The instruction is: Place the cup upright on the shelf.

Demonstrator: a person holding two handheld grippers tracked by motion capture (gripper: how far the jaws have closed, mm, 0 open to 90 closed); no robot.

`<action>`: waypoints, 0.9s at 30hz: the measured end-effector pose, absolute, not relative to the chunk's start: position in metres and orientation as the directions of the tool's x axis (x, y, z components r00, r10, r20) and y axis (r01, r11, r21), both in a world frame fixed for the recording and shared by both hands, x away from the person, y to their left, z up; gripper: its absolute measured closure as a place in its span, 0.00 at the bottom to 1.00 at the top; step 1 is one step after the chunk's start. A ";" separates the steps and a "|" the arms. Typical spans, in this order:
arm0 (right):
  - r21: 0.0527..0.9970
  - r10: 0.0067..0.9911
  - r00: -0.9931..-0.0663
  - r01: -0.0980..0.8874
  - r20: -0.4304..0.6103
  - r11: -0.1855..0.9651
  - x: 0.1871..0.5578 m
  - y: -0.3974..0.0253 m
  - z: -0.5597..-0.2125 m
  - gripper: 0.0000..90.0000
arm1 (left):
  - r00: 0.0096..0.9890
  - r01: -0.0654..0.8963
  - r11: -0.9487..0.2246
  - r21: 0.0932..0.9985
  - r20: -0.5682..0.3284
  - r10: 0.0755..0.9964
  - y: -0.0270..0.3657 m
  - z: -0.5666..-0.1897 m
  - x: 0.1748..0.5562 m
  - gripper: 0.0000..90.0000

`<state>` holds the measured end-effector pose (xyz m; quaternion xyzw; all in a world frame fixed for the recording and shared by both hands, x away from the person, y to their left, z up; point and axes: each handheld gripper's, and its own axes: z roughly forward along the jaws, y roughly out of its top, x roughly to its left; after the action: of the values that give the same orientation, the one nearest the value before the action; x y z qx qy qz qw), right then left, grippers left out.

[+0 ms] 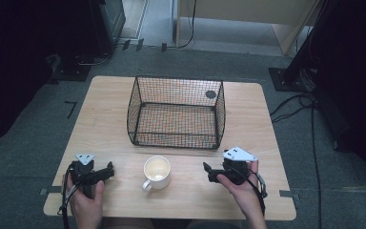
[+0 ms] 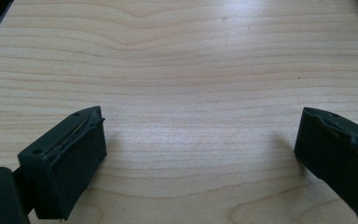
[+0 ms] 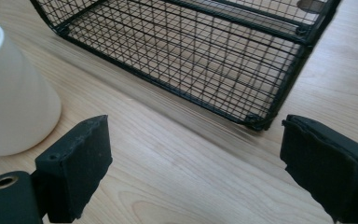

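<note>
A white mug [image 1: 157, 171] stands upright near the table's front edge, its handle toward the front left; it also appears at the left of the right gripper view as the mug [image 3: 9, 93]. Behind it sits a black wire basket [image 1: 176, 112], seen close up as the basket [image 3: 191, 51]. My left gripper [image 1: 108, 170] rests left of the mug, open, with bare wood between its jaws [image 2: 200, 149]. My right gripper [image 1: 208, 171] rests right of the mug, open and holding nothing [image 3: 196, 163].
The wooden table [image 1: 109, 109] has a dark round mark [image 1: 210, 94] behind the basket's far right corner. Grey carpet surrounds the table, with cables [image 1: 295, 107] on the floor to the right and dark stands at the back.
</note>
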<state>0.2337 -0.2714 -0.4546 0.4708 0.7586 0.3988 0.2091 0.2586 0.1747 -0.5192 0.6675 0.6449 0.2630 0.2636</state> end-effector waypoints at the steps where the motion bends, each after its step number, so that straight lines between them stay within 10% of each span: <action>1: 0.803 0.879 -0.474 0.545 0.060 0.239 0.234 -0.269 -0.455 0.09 | 0.030 0.722 -0.029 0.691 0.011 0.999 0.175 -0.519 0.259 0.02; 27: 0.818 0.816 -0.571 0.511 0.093 0.265 0.233 -0.215 -0.452 0.09 | 0.030 0.722 -0.029 0.691 0.010 0.999 0.175 -0.519 0.259 0.02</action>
<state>0.2330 -0.2154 -0.4520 0.4278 0.7751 0.4297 0.1775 0.2586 0.1745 -0.5192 0.6674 0.6448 0.2628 0.2641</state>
